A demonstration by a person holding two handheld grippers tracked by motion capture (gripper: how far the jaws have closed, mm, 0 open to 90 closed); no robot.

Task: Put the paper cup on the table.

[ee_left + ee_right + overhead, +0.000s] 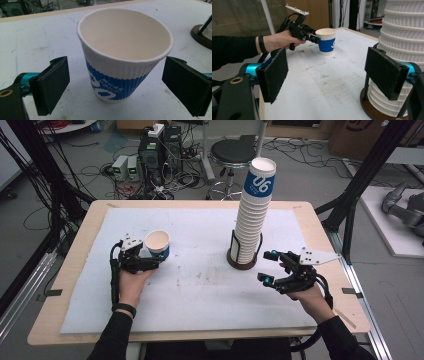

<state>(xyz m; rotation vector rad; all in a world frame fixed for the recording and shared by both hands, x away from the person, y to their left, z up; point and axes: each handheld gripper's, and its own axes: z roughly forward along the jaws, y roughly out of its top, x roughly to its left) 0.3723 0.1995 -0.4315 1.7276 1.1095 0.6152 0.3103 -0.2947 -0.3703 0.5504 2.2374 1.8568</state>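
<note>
A single white paper cup with a blue band [157, 244] stands upright on the white mat, left of centre. My left gripper [155, 255] is open around it. In the left gripper view the cup [125, 55] sits between the two black pads [51, 83] with a gap on each side. A tall stack of the same cups [252, 215] rises from a holder with a brown base [243, 264] right of centre. Just right of that holder, my right gripper [268, 267] is open and holds nothing; its view shows the stack [404, 37] beside its right pad [385, 72].
The white mat [200, 295] covers most of the wooden table [75, 270]. A black stool [232, 155] and computer gear with cables [155, 155] stand on the floor beyond the far edge. Black frame posts [370, 175] rise at the right.
</note>
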